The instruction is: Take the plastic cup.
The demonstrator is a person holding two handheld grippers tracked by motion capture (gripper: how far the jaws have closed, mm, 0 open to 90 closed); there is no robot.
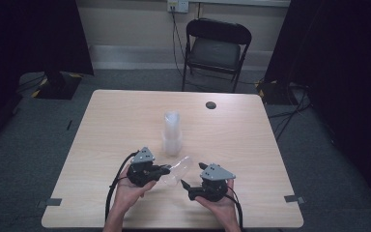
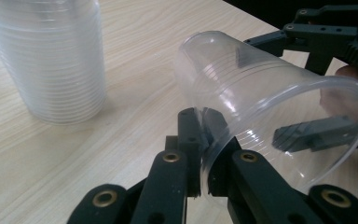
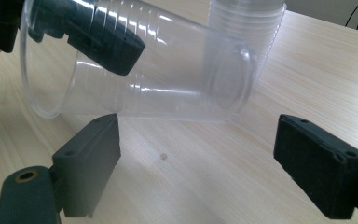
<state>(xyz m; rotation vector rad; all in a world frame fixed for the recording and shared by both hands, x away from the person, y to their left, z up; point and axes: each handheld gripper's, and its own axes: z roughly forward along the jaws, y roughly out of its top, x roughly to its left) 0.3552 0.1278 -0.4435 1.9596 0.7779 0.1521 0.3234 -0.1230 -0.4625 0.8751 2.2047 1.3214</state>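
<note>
Clear plastic cup [image 2: 270,102] tipped on its side above the bench [image 1: 101,145], left gripper [image 2: 204,140] pinching its rim (one jaw inside the mouth), right gripper [image 3: 196,163] gaping wide just beside it, stack of cups [image 1: 172,133] upright just behind, near bench centre.

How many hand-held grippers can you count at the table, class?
2. The left hand-held gripper is near the table's front edge, clamped on a clear cup's rim; the right hand-held gripper sits beside it, jaws apart.
</note>
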